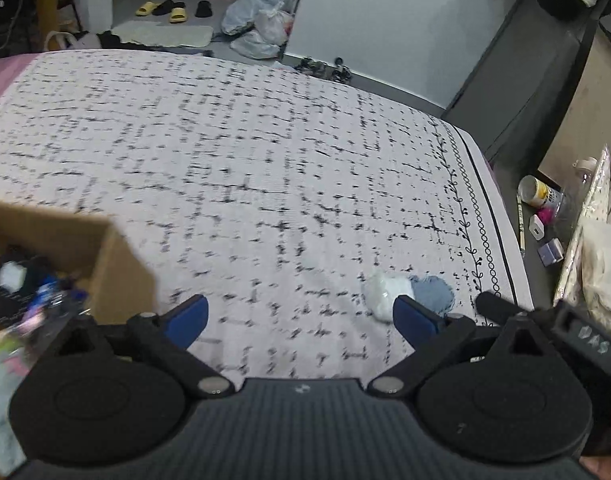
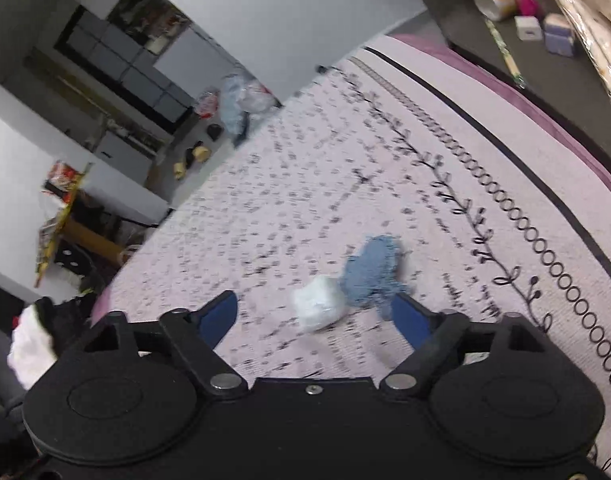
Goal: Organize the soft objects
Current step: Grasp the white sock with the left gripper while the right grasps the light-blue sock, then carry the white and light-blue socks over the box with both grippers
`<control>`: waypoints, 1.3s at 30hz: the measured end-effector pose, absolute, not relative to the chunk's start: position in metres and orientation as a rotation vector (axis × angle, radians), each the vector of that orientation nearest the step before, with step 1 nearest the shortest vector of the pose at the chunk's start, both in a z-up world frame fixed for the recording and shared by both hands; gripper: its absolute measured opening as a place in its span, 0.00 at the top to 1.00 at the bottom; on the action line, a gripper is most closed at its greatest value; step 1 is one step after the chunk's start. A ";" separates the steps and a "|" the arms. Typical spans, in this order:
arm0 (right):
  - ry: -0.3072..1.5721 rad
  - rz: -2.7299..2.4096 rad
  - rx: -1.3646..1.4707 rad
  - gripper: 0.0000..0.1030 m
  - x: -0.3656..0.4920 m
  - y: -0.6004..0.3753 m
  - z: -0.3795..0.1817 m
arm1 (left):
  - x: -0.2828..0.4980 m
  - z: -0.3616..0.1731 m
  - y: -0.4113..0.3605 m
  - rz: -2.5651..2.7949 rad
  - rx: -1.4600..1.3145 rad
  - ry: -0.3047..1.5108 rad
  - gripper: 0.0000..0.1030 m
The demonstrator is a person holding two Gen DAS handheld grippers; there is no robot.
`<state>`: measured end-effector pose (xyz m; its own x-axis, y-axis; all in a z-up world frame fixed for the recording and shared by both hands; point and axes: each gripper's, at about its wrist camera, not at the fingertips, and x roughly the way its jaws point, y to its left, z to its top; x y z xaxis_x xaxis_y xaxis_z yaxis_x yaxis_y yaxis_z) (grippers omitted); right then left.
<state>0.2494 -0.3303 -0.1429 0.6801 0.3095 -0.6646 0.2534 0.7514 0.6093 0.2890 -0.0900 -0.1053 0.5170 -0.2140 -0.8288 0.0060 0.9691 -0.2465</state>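
Soft objects are what you're sorting: a white bundle (image 2: 319, 307) and a blue cloth (image 2: 371, 270), touching, lie on the patterned bedspread (image 1: 245, 152) near its bordered edge. Your right gripper (image 2: 315, 314) is spread wide and empty above them; your left gripper (image 1: 301, 316) is likewise wide and empty. The cardboard box (image 1: 113, 256) already holds items, so you seem mid-collection. Next, lower and close on the white bundle. No writing reads clearly

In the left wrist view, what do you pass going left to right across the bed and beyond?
Cardboard box → white soft bundle → blue cloth → bedspread's circle-pattern border → yellow can on the side surface.
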 end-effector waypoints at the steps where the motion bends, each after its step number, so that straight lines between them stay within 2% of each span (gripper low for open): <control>1: 0.858 0.026 0.753 0.27 0.253 -0.332 -0.148 | 0.294 -0.109 -0.094 -0.145 -0.227 1.024 0.07; 5: 0.893 -0.003 0.813 0.35 0.267 -0.339 -0.166 | 0.315 -0.124 -0.109 -0.174 -0.253 1.053 0.13; 12: 0.906 -0.055 0.809 0.39 0.282 -0.347 -0.183 | 0.340 -0.151 -0.139 -0.235 -0.295 1.097 0.23; 14: 0.924 -0.061 0.803 0.41 0.286 -0.348 -0.189 | 0.345 -0.159 -0.146 -0.248 -0.311 1.117 0.34; 17: 0.946 -0.050 0.817 0.53 0.291 -0.347 -0.197 | 0.350 -0.170 -0.151 -0.252 -0.374 1.159 0.42; 24: 0.972 -0.064 0.834 0.64 0.296 -0.349 -0.208 | 0.357 -0.189 -0.158 -0.251 -0.463 1.228 0.44; 25: 0.974 -0.060 0.835 0.70 0.297 -0.348 -0.210 | 0.358 -0.190 -0.159 -0.243 -0.457 1.230 0.55; 26: 0.980 -0.051 0.839 0.77 0.297 -0.348 -0.211 | 0.358 -0.191 -0.159 -0.236 -0.449 1.234 0.59; 28: 0.991 -0.040 0.852 0.81 0.298 -0.346 -0.212 | 0.359 -0.190 -0.158 -0.238 -0.458 1.236 0.60; 39: 0.960 -0.050 0.770 0.88 0.285 -0.344 -0.191 | 0.345 -0.148 -0.124 -0.205 -0.434 1.196 0.61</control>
